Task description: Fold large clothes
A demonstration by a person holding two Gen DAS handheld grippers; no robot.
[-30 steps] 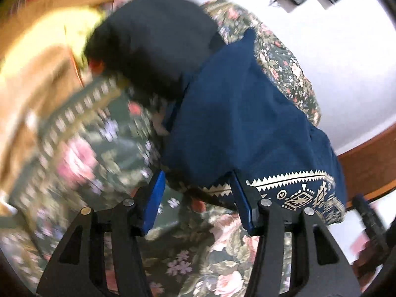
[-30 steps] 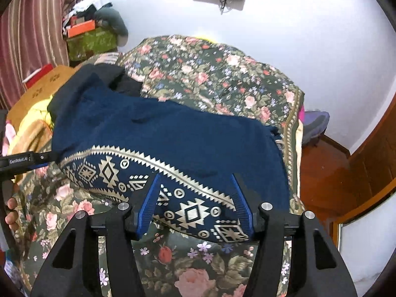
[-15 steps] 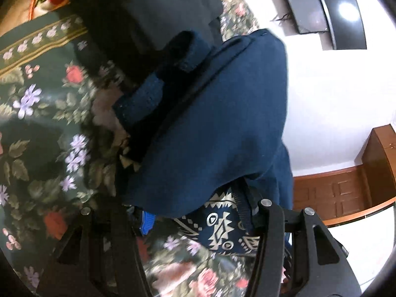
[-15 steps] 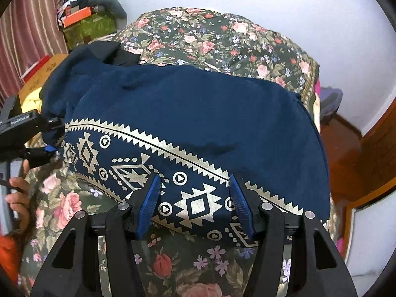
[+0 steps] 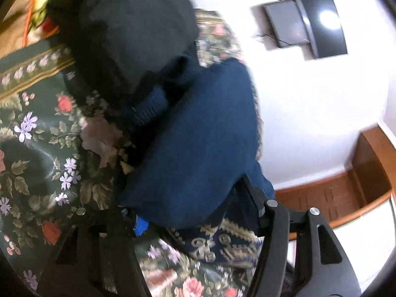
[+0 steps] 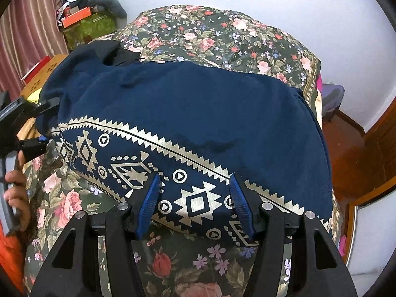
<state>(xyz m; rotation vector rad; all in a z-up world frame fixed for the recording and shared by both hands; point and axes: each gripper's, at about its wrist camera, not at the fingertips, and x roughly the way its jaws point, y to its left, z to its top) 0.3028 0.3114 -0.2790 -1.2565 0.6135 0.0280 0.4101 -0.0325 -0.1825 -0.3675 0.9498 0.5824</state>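
A navy garment (image 6: 198, 109) with a gold patterned hem band lies spread on the floral bed (image 6: 222, 32). My right gripper (image 6: 195, 198) points down at the hem; its blue pads stand apart on either side of a diamond motif, resting at the fabric without pinching it. My left gripper (image 5: 193, 210) is at the garment's left end. A thick fold of the navy garment (image 5: 198, 148) lies between and over its fingers, hiding the tips. Its jaws are opening. In the right wrist view the left gripper (image 6: 42, 123) straddles that edge.
A black garment heap (image 5: 128, 37) lies just behind the navy one. A person's hand (image 6: 14, 193) holds the left tool. Boxes and clutter (image 6: 84, 22) stand at the back left, a wooden floor and door frame (image 6: 358, 160) to the right of the bed.
My left gripper has rolled and pushed in onto the garment's left edge, so that the fold now covers its fingers. My right gripper has sunk closer to the patterned hem.
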